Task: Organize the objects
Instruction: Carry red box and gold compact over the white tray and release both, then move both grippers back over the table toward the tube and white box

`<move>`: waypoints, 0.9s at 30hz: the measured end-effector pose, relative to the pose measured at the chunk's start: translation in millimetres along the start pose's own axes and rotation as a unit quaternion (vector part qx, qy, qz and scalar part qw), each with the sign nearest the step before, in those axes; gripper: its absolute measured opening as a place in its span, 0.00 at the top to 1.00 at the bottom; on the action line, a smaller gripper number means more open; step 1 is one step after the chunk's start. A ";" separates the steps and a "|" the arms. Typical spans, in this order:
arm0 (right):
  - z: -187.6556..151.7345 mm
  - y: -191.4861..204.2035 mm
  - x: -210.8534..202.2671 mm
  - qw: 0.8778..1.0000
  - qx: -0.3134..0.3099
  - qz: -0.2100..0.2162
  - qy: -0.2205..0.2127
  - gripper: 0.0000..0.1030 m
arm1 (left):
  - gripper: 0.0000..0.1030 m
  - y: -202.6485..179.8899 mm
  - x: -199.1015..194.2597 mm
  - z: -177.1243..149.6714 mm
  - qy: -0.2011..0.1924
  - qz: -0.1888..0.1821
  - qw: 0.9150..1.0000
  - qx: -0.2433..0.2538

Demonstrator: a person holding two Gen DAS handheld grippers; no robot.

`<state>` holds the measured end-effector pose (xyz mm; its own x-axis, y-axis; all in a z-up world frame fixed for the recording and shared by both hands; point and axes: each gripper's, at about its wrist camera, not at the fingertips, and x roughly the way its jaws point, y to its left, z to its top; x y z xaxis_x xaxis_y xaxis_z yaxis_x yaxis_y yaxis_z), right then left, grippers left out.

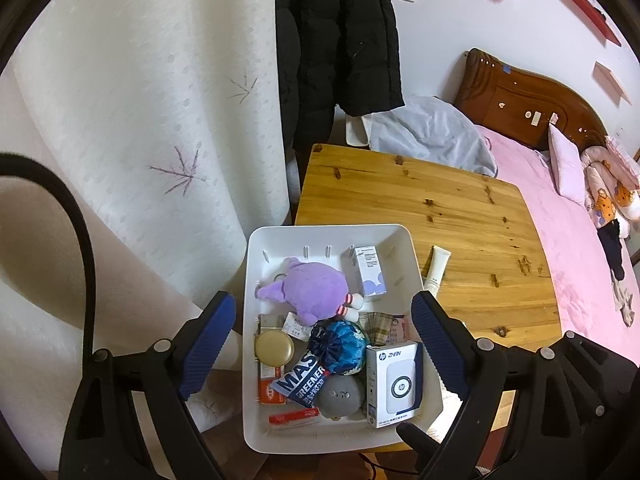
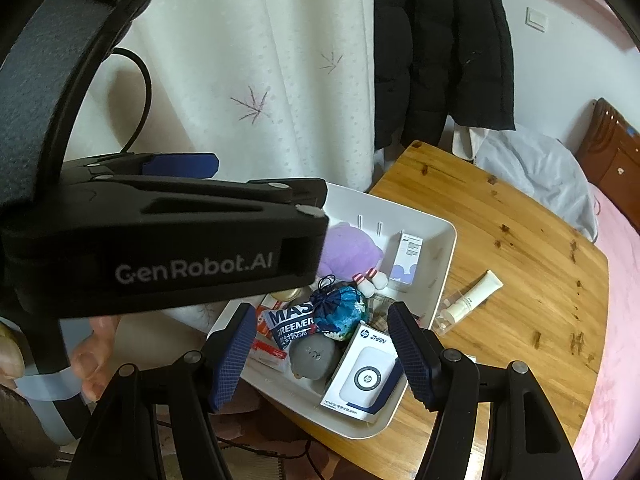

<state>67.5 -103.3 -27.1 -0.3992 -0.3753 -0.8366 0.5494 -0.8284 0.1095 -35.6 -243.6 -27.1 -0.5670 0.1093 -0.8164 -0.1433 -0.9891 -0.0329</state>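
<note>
Knotty pine forms the table (image 1: 440,200) in the left wrist view, standing between a white patterned curtain (image 1: 160,120) and a bed with a pink cover (image 1: 568,216); a black padded coat (image 1: 340,32) hangs behind. A white tray (image 1: 404,240) sits at the table's near left corner, holding a purple plush toy (image 1: 308,288), a white box marked "HP ZHAN" (image 1: 394,384) and a dark packet reading "MAS… GREENER" (image 1: 306,378). A white tube (image 1: 438,268) lies on the wood just right of the tray. The left gripper (image 1: 322,344) hovers over the tray, jaws spread wide, holding nothing. In the right wrist view, the right gripper (image 2: 322,352) is likewise spread and empty above the same tray (image 2: 440,248), near the HP box (image 2: 366,376). The left gripper body (image 2: 160,240), printed "GenRobot.AI", crosses the upper left
</note>
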 end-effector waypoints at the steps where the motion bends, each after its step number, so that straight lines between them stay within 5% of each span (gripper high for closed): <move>1: -0.3 -0.2 -1.3 1.000 0.001 0.000 0.000 0.33 | 0.11 -0.9 -0.5 0.2 0.000 -0.001 1.000 0.000; 27: -17.2 -14.7 -29.2 0.998 0.003 -0.024 -0.058 0.33 | 0.11 -29.3 -5.6 19.6 -0.005 -0.017 0.999 0.033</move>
<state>83.7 -73.0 -13.6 -0.5073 -0.3807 -0.7731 0.5237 -0.8486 0.0742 -44.1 -213.4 -10.3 -0.5683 0.1443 -0.8101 -0.2155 -0.9762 -0.0227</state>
